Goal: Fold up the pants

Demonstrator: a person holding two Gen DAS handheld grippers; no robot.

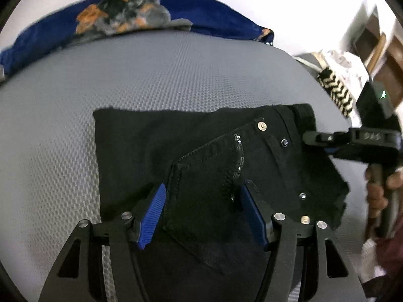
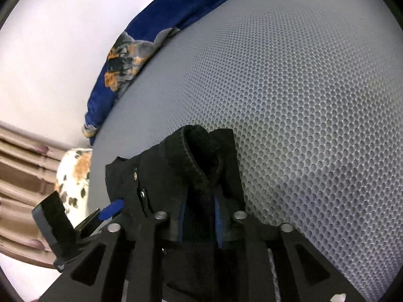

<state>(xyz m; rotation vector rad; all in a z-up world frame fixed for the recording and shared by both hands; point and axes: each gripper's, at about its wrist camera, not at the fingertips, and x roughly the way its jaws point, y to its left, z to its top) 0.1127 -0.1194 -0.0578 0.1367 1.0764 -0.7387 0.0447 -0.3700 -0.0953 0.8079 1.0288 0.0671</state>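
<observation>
The black pants (image 1: pixel 201 156) lie folded into a compact rectangle on the grey mesh surface (image 1: pixel 151 75), back pocket with sequin trim and metal rivets facing up. My left gripper (image 1: pixel 201 198) is open, its blue pads spread over the pocket just above the fabric. My right gripper (image 1: pixel 312 138) reaches the waistband edge from the right. In the right wrist view the right gripper (image 2: pixel 200 216) is shut on the bunched waistband of the pants (image 2: pixel 191 166).
A blue cloth with an orange and grey print (image 1: pixel 131 12) lies along the far edge of the surface (image 2: pixel 302 100). A black-and-white patterned cloth (image 1: pixel 335 88) lies off the right side. A spotted cloth (image 2: pixel 73 176) sits beyond the left edge.
</observation>
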